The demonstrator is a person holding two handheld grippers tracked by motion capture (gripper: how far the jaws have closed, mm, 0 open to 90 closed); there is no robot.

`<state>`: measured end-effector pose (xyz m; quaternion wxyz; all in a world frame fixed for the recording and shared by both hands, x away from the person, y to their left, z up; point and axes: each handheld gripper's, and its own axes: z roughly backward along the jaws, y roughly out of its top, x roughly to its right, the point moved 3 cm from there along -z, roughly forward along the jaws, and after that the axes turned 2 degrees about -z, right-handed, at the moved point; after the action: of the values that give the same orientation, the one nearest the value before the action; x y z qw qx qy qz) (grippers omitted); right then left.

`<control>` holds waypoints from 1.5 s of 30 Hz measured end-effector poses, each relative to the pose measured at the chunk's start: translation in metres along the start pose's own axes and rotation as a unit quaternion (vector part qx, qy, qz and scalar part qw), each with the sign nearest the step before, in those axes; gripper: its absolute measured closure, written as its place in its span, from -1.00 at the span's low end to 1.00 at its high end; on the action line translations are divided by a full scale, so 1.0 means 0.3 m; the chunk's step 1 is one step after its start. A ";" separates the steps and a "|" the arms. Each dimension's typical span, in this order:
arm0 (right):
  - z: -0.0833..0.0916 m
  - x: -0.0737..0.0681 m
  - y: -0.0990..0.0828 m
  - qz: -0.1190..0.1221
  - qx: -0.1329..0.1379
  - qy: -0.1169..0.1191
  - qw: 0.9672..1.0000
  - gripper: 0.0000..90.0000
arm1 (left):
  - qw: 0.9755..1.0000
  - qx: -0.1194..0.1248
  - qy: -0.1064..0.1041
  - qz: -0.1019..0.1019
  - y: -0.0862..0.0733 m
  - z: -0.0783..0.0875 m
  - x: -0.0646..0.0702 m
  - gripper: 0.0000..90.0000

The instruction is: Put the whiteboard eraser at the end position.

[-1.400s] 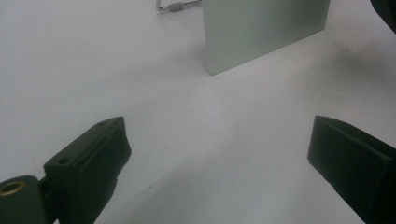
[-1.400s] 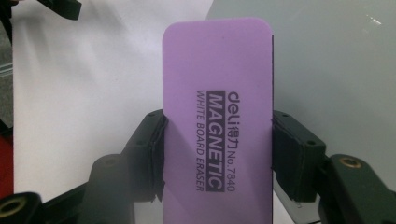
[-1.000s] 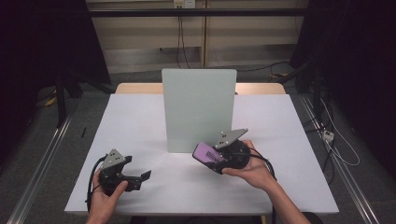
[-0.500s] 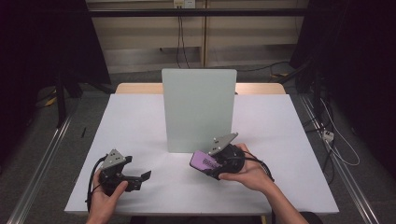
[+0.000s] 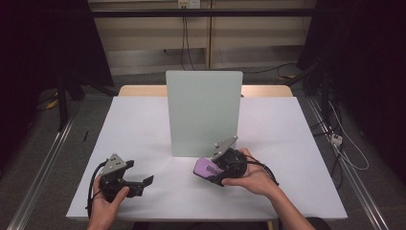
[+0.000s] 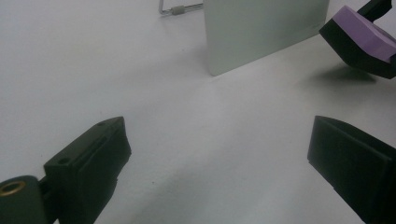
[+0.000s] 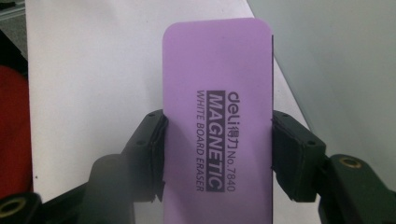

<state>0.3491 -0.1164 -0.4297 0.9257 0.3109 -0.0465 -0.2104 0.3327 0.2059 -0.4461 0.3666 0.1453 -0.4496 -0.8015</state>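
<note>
A purple whiteboard eraser point(image 7: 217, 116) with black felt underneath is clamped across its width by my right gripper point(image 7: 217, 149). In the high view that right gripper point(image 5: 210, 171) holds the eraser point(image 5: 204, 166) just above the table, at the foot of the upright pale board point(image 5: 203, 112), near its right corner. My left gripper point(image 5: 143, 182) rests near the front left of the white table point(image 5: 287, 143), jaws wide apart with nothing between them. The left gripper view looks between its own jaws point(image 6: 219, 158) at bare tabletop, with the board point(image 6: 261, 28) and the eraser point(image 6: 362, 39) farther off.
A wire foot point(image 6: 175, 9) of the board's stand pokes out behind it. Dark floor with cables point(image 5: 340, 143) lies right of the table, and metal rails run along both sides. A wooden tabletop edge point(image 5: 139, 90) shows behind the white surface.
The right gripper with the eraser has drifted slightly left and toward the front edge. The left gripper has stayed put.
</note>
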 end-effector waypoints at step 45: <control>-0.098 0.014 -0.005 -0.028 -0.036 0.025 0.999 -0.09 | 1.000 -0.002 -0.002 -0.002 -0.001 -0.003 0.000 -0.88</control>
<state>0.3587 -0.1029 -0.4544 0.9309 0.2836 -0.0073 -0.2300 0.3330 0.2054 -0.4470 0.3641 0.1444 -0.4484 -0.8034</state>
